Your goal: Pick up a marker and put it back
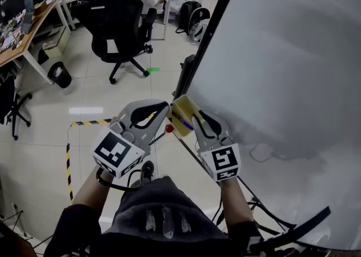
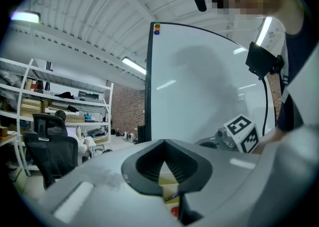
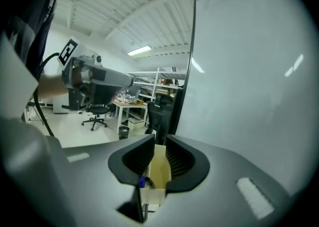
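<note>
Room: office with pale floor tiles, a black chair [image 1: 118, 30] far behind the box, and a large whiteboard [image 1: 282, 69] standing on a frame.
Landmark: small cream box [image 3: 160, 168], open at the top, fixed at the left edge of the whiteboard.
Marker: the marker [image 3: 142, 181] lies inside the box, along its left wall; only a dark blue end shows, the rest is hidden.
Red thing: a small red thing [image 1: 168, 129] sits just below the box; I cannot tell what it is.
Right gripper: the right gripper [image 3: 159, 143] is just above the box with its jaws partly apart; the box shows through the gap and nothing is pinched.
Left gripper: the left gripper [image 2: 165, 143] is just to the left of the box, its jaw tips meeting, with nothing in them.
Handling: probably light, stiff and smooth plastic, so it may roll or slip between the pads; it is not fragile.
Where to hold: I would grip across the barrel near the blue end, which stands clear of the box wall, with gentle pressure.
</note>
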### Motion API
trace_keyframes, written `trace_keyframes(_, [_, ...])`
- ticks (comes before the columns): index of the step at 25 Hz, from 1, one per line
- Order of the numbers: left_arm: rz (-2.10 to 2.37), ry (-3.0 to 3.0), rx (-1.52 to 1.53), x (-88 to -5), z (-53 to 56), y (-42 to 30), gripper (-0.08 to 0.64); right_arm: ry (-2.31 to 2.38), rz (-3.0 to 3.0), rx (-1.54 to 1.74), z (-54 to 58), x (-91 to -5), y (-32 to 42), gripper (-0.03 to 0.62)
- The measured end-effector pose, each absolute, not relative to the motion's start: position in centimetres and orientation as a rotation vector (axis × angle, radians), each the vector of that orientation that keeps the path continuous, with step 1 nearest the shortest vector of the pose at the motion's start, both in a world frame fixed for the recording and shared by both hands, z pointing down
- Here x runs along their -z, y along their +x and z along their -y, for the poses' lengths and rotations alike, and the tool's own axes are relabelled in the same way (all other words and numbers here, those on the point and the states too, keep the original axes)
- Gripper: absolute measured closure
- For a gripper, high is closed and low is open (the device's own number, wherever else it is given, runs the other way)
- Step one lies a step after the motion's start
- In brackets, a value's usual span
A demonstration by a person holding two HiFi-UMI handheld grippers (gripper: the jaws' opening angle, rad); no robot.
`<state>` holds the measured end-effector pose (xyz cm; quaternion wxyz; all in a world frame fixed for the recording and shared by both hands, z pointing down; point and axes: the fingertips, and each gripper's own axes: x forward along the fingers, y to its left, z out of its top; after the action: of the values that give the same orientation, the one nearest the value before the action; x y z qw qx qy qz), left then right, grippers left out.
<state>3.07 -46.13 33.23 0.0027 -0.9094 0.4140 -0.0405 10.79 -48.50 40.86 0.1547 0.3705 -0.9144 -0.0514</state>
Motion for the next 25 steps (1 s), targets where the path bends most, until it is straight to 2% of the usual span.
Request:
trace_keyframes(10, [-1.294, -2.761, 0.111, -29.6, 45.0, 2.9, 0.554, 1.010, 2.842, 0.332, 46.0, -29.8, 8.8, 0.523])
trace_keyframes(12, [-1.301, -2.744, 0.108, -29.1, 44.5, 2.9, 0.554, 0.993, 2.879, 0.356, 44.9, -28.3, 8.7, 0.588])
trace_keyframes(13, [-1.306, -2.738, 0.108, -28.9, 44.2, 2.9, 0.554, 0.985, 2.890, 0.369, 44.4, -27.7, 8.6, 0.591])
trace_keyframes(25, [-1.427, -2.681, 0.178, -28.4, 40.1, 2.0, 0.554, 0.882, 2.965, 0.324, 41.2, -27.6, 7.9, 0.591])
